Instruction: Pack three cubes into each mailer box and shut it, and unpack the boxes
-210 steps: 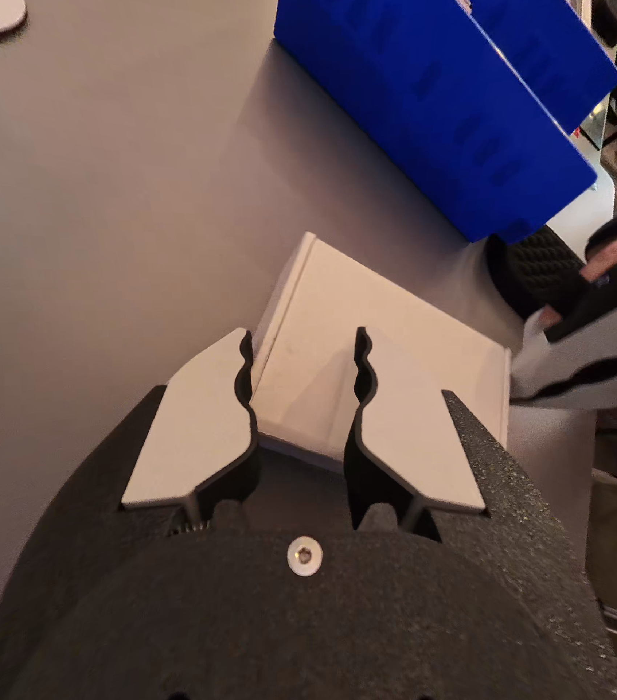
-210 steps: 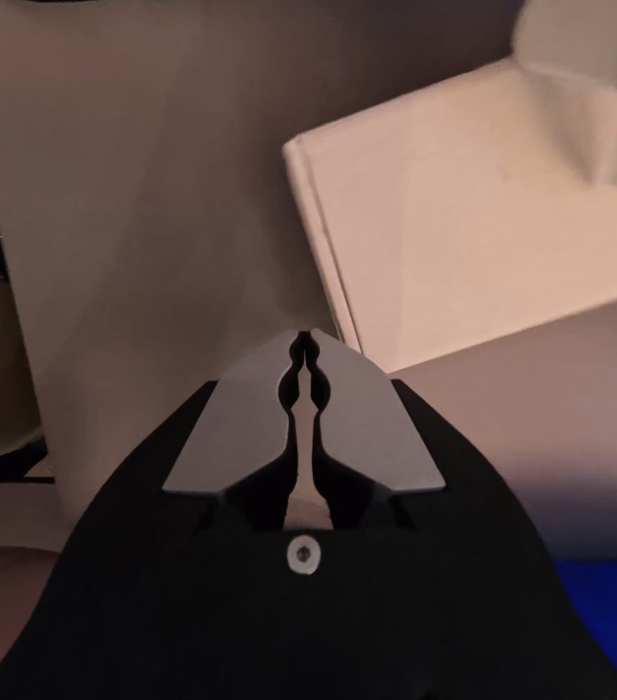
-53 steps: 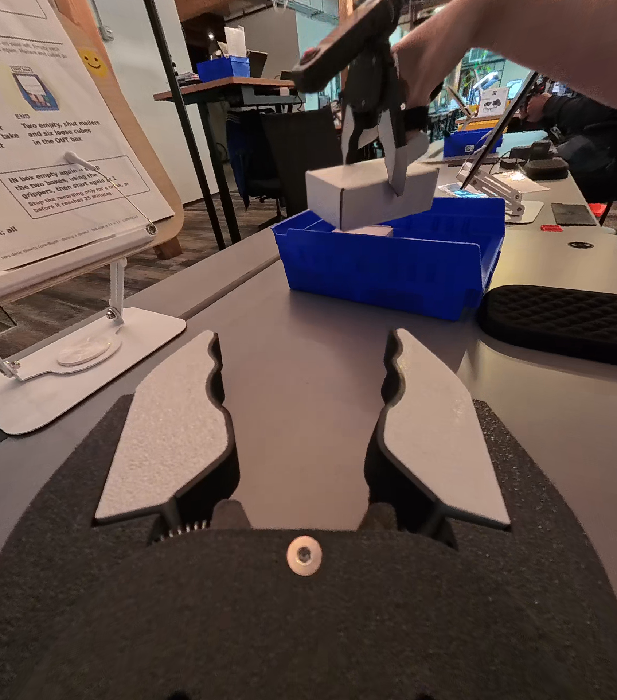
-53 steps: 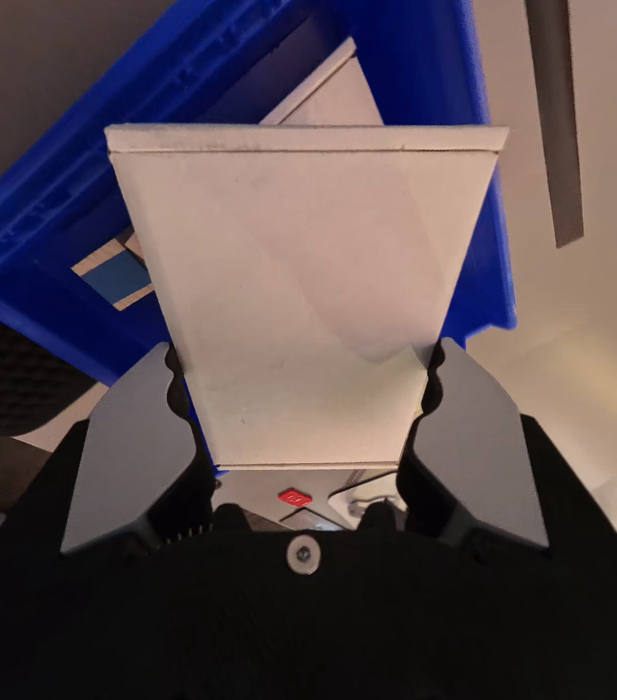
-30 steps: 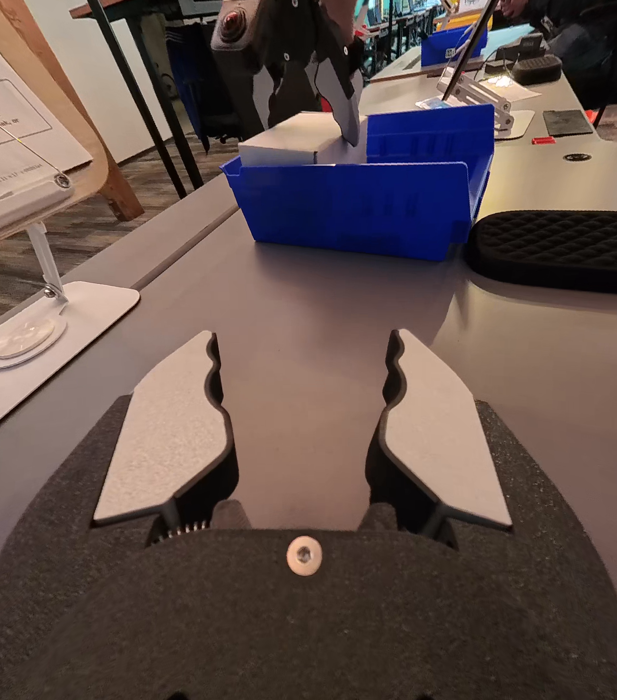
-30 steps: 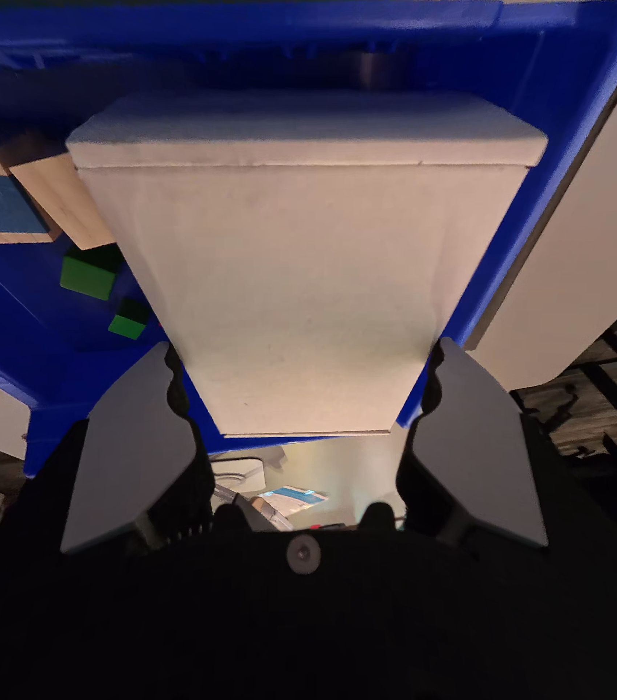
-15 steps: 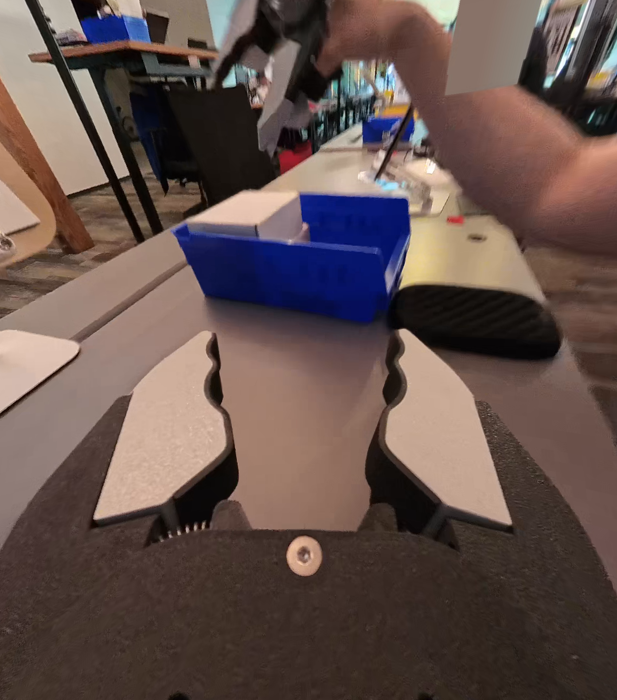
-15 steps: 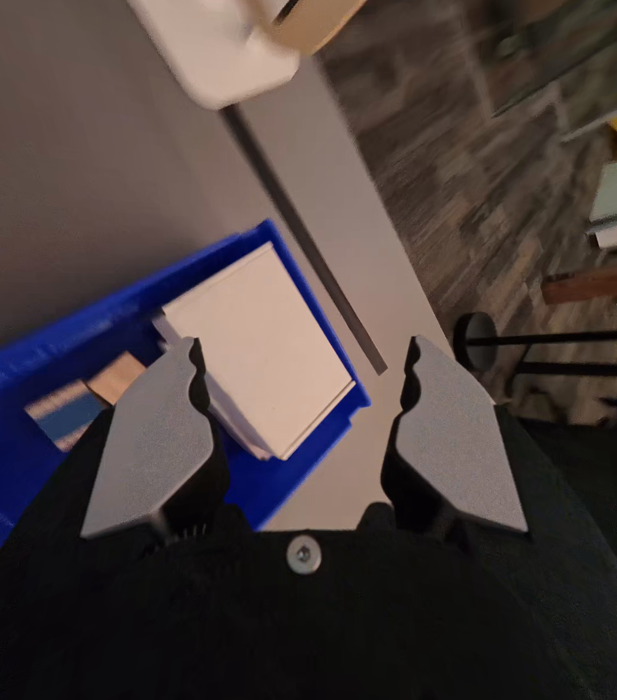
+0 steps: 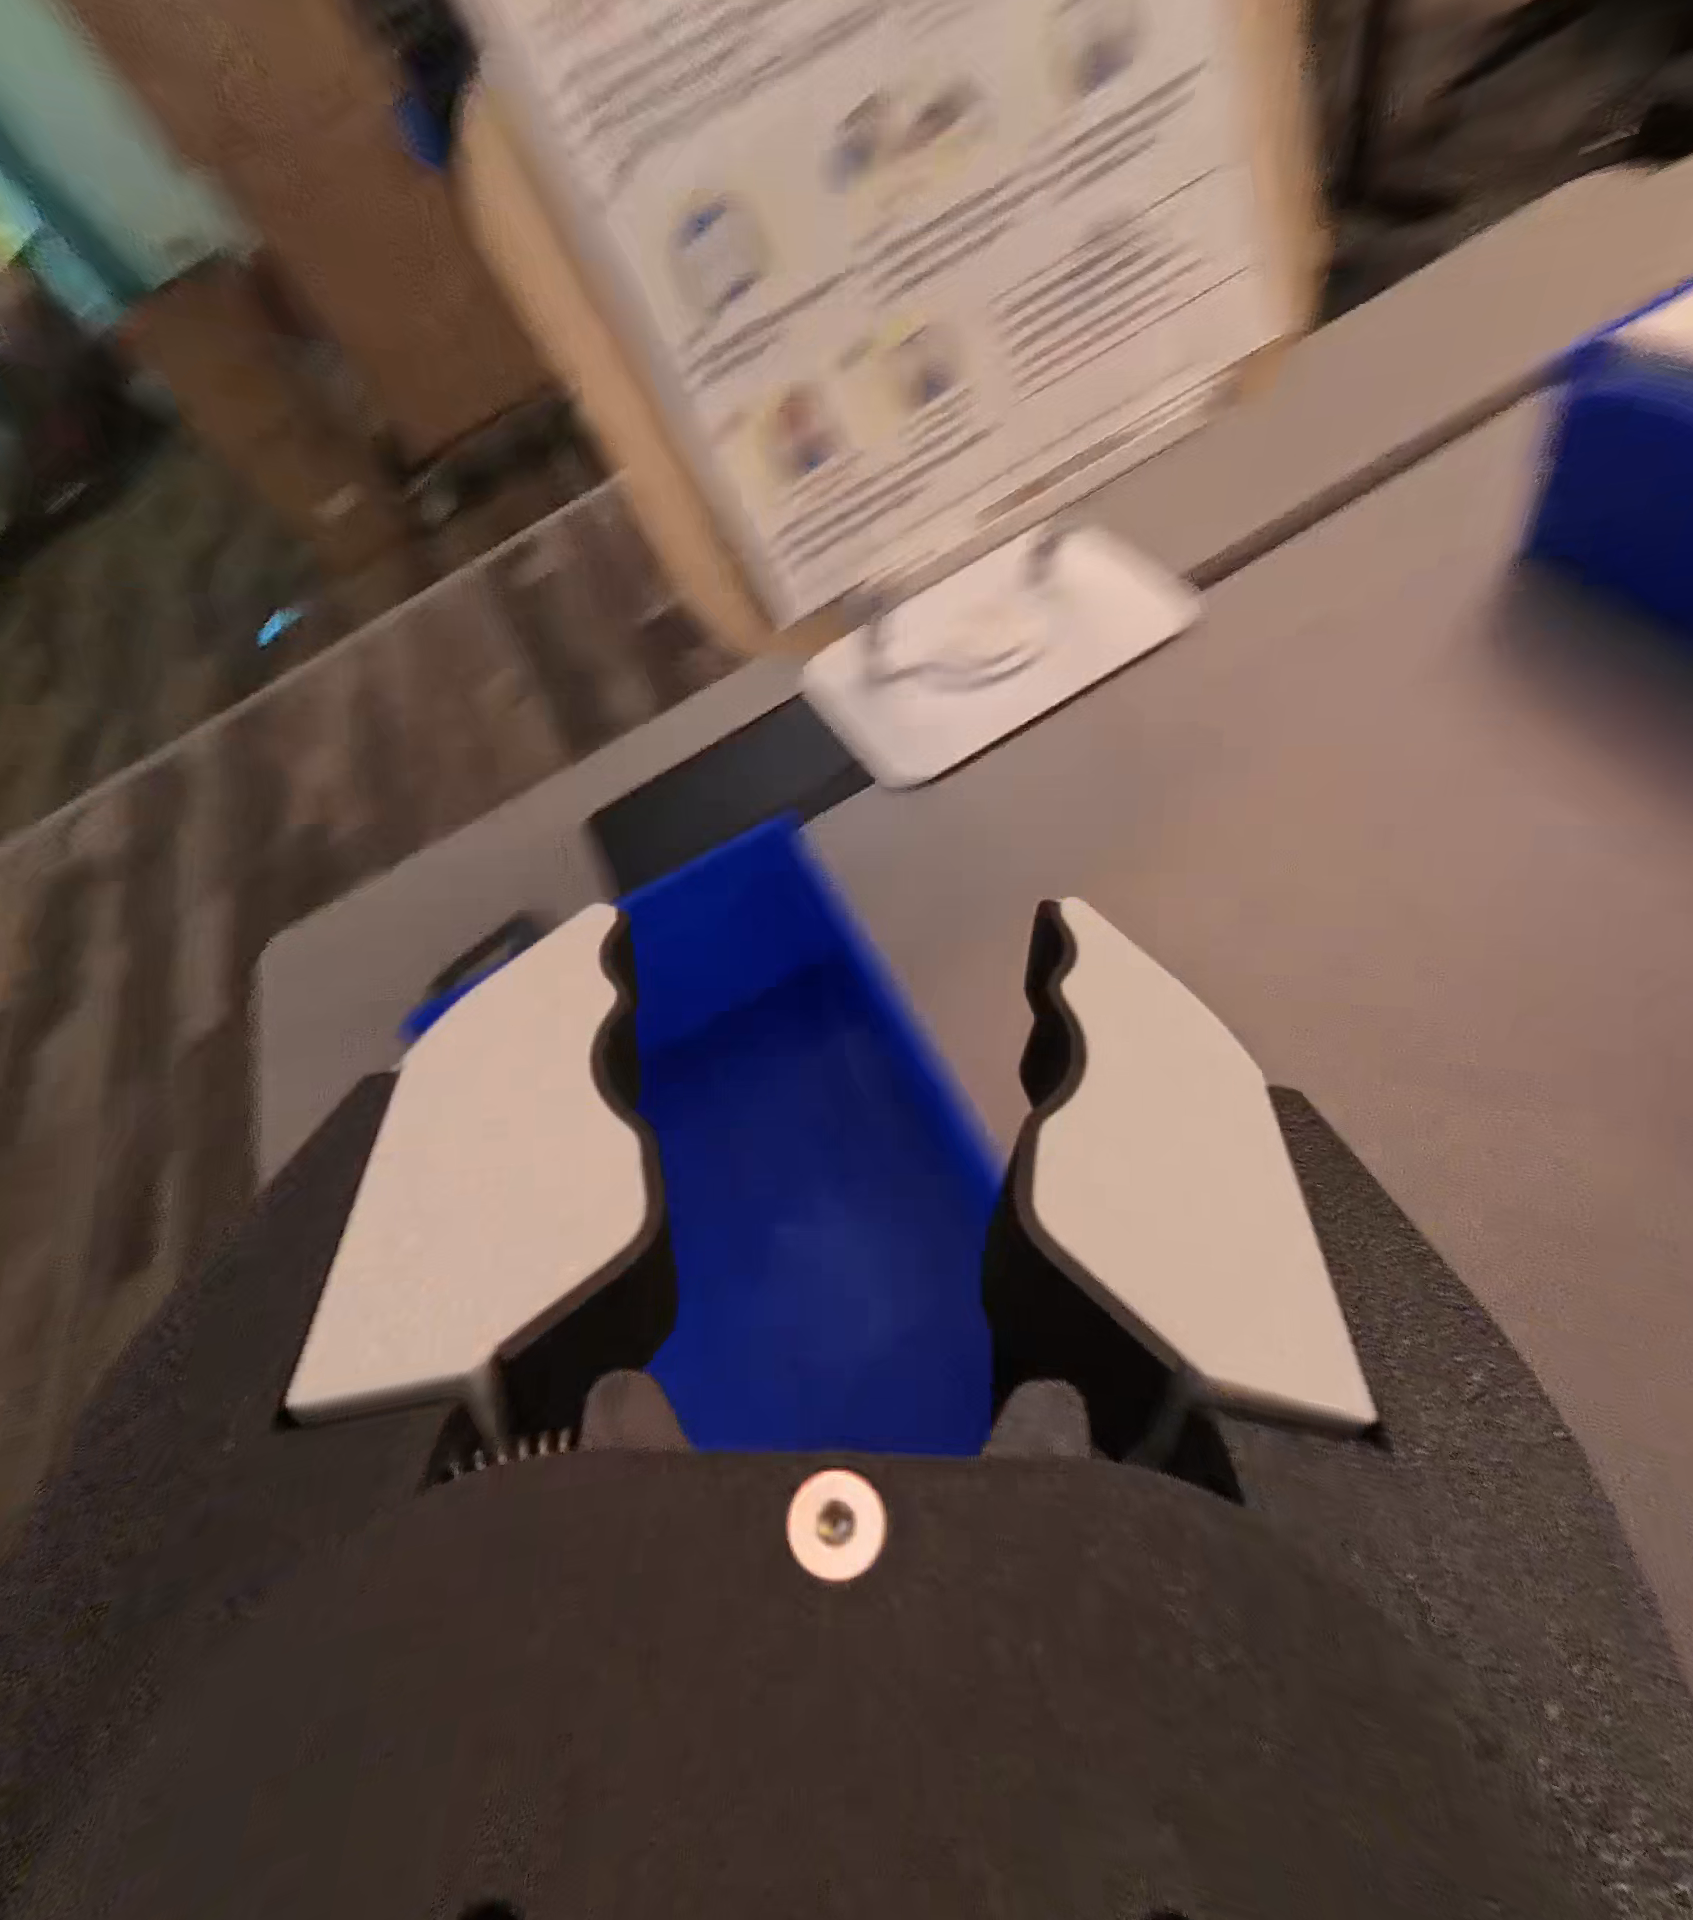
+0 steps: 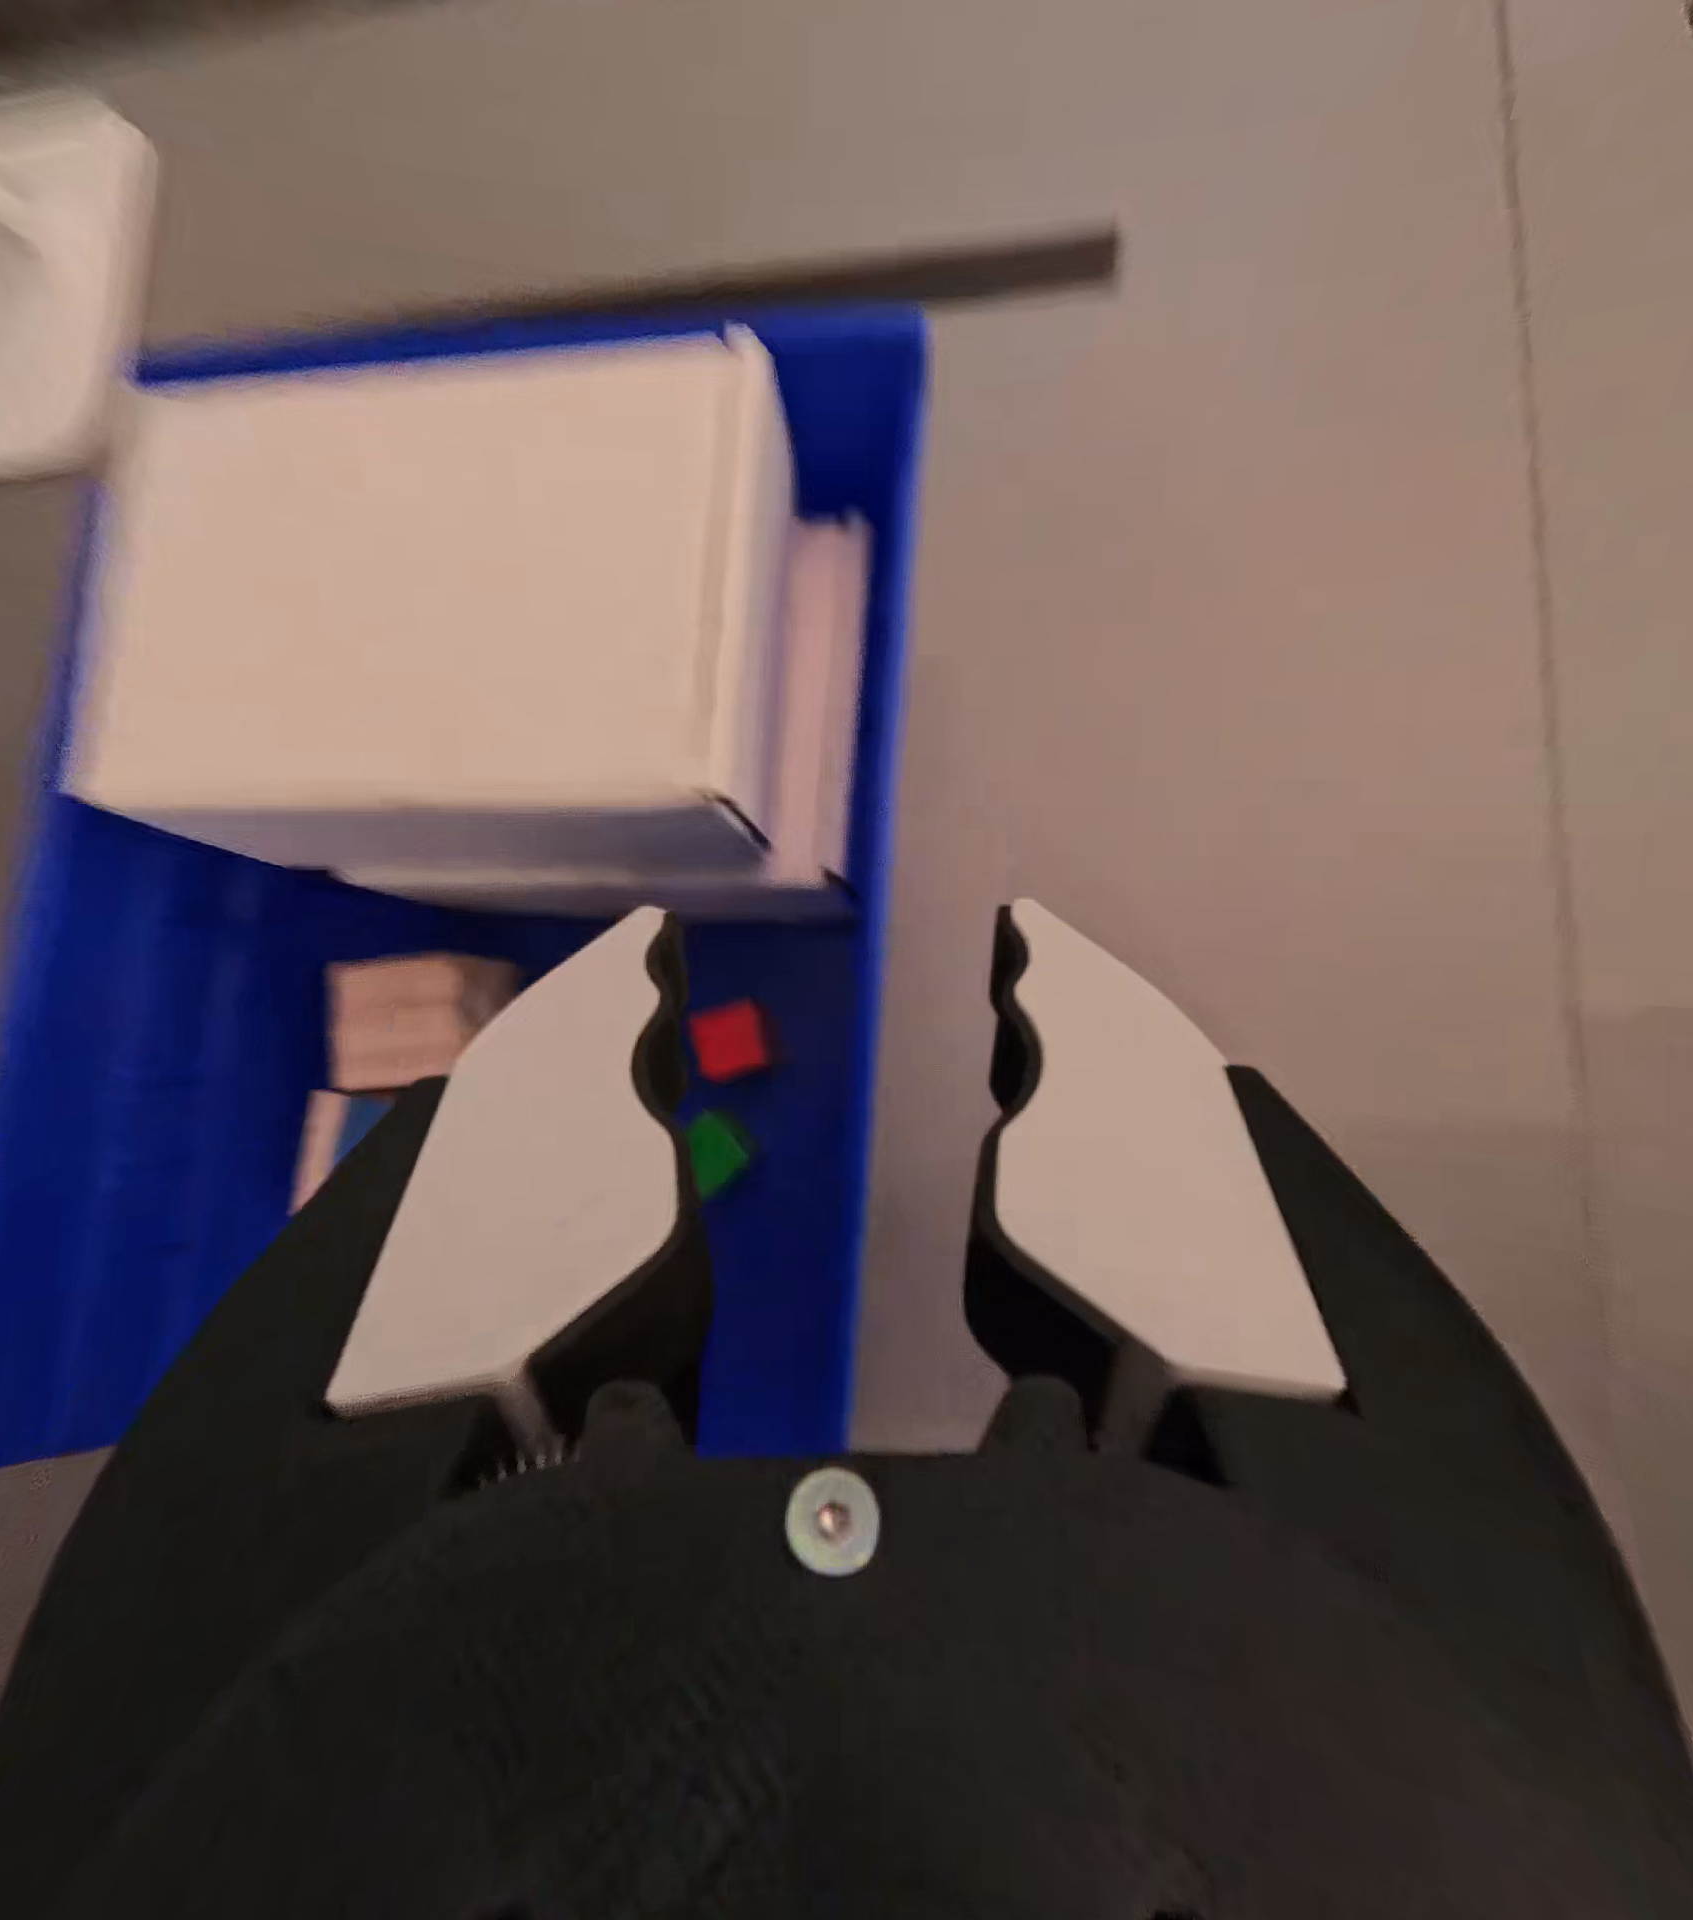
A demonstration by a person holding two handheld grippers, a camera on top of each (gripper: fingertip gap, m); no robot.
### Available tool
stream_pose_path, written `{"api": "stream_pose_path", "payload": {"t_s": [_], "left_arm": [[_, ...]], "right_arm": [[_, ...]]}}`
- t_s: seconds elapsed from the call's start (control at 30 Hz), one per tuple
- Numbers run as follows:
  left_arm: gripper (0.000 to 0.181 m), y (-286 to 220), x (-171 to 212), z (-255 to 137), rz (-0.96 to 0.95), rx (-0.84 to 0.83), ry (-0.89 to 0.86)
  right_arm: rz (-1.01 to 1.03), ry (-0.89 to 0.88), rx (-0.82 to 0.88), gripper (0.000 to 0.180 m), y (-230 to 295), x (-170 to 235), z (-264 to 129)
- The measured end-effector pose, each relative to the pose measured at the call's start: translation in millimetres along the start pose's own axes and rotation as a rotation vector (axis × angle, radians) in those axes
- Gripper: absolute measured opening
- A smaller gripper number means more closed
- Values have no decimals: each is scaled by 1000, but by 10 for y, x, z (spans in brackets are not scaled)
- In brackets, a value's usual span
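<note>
Right gripper (image 10: pixel 829 920): jaws spread, nothing between them, poised above a blue bin (image 10: pixel 889 644) on the grey table (image 10: pixel 1341 623). In that bin, a shut white mailer box (image 10: pixel 426 613) lies stacked on a second white box (image 10: pixel 821 675) at the far end; a red cube (image 10: pixel 730 1039) and green cube (image 10: pixel 717 1148) lie nearer. Left gripper (image 9: pixel 831 935): jaws likewise spread and empty, over another blue bin (image 9: pixel 800 1143); beyond it stands an instruction sheet on a stand (image 9: pixel 925 260).

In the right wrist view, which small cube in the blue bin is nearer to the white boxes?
The red cube; the green cube lies farther from them, closer to the camera.
</note>
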State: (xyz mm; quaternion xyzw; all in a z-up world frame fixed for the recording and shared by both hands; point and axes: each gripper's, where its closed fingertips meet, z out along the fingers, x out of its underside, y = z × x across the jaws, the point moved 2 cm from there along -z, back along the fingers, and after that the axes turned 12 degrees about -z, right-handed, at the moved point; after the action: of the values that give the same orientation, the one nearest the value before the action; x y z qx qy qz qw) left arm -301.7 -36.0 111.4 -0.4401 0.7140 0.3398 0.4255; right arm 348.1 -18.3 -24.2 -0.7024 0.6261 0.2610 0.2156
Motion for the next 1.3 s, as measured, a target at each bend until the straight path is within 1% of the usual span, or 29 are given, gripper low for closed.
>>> {"api": "stream_pose_path", "payload": {"t_s": [0.03, 0.07, 0.1, 0.17, 0.2, 0.27, 0.3, 0.33, 0.37, 0.43, 0.5, 0.57, 0.6, 0.73, 0.77, 0.8, 0.83, 0.9, 0.93, 1.03, 1.1, 1.17, 1.3], "left_arm": [[68, 275, 117, 22, -37, -80, 47], [76, 523, 236, 51, -62, -146, 131], [78, 749, 337, 78, -93, -206, 184], [77, 1119, 532, 140, -129, -275, 245], [77, 1279, 652, 170, -146, -294, 290], [69, 1623, 953, 171, -203, -391, 414], [71, 1768, 1116, 160, -237, -438, 484], [69, 1869, 1267, 161, -279, -454, 543], [68, 1928, 1399, 181, -328, -439, 588], [69, 2000, 1569, 274, -404, -376, 617], [66, 2009, 1711, 374, -467, -293, 640], [66, 2024, 1849, 434, -519, -256, 685], [64, 1997, 1892, 468, -548, -224, 703], [36, 1824, 2025, 577, -558, -125, 795], [28, 1776, 2064, 597, -547, -107, 828], [14, 1722, 2105, 616, -537, -89, 869], [6, 1671, 2139, 635, -525, -77, 910], [6, 1638, 2147, 656, -453, -101, 945], [6, 1588, 2135, 657, -425, -85, 954], [7, 1355, 2105, 678, -430, -15, 1002], [7, 1247, 2084, 709, -430, -48, 1041], [10, 1171, 2053, 751, -379, -116, 1062], [16, 860, 1984, 862, -314, -133, 1078]], "right_arm": [[-7, 73, 50, 62, -53, 113, 26], [-21, 128, 67, 66, -60, 199, 52], [-33, 166, 79, 69, -64, 254, 82], [-6, 231, 109, 70, -91, 351, 151], [24, 286, 96, 70, -71, 428, 192], [63, 399, 21, 70, 21, 584, 279], [76, 436, -10, 69, 55, 642, 329], [86, 467, -33, 63, 75, 686, 377], [99, 490, -55, 49, 93, 717, 420], [116, 520, -124, 21, 169, 753, 503], [91, 587, -129, 17, 194, 824, 553], [60, 615, -96, 10, 186, 838, 561], [57, 627, -106, 7, 214, 846, 562], [-37, 687, -166, 9, 437, 861, 564], [-56, 697, -194, 10, 515, 856, 569], [-80, 709, -216, 11, 589, 851, 573], [-100, 721, -228, 12, 652, 842, 580], [-99, 757, -240, 10, 759, 832, 590], [-104, 770, -244, 10, 806, 829, 594], [-130, 815, -268, 9, 959, 832, 590], [-138, 847, -284, 8, 1069, 831, 590], [-141, 878, -300, 8, 1194, 824, 590], [-185, 906, -319, 8, 1426, 760, 640]]}}
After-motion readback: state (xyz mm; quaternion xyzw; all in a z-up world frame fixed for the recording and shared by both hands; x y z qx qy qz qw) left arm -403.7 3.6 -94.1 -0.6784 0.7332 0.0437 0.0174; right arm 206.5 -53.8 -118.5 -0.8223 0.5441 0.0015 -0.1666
